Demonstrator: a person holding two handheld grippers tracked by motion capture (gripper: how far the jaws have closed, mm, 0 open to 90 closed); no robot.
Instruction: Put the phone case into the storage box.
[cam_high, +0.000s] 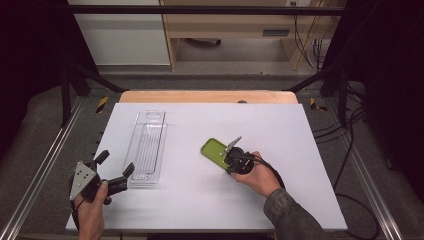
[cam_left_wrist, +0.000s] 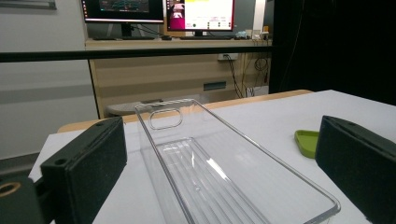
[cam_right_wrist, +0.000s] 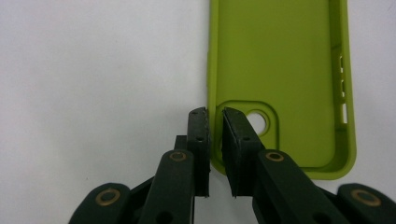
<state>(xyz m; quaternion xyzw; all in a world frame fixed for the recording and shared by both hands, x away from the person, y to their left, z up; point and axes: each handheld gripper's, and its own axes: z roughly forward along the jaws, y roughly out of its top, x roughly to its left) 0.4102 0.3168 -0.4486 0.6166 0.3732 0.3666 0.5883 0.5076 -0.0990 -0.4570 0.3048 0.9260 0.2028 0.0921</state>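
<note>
Straddling fingers (cam_right_wrist: 201, 135) around phone case (cam_right_wrist: 275, 70) rim

From above, the tray (cam_high: 146, 146) lies on my table (cam_high: 200, 200) at about ten o'clock from its middle, long axis running twelve to six. My left gripper (cam_high: 115, 167) sits at the tray's near end, at seven o'clock from it, one jaw on each side of that end. The phone case (cam_high: 214, 151) lies at three o'clock from the tray, well apart. My right gripper (cam_high: 231, 160) meets the case's edge from five o'clock.
</note>
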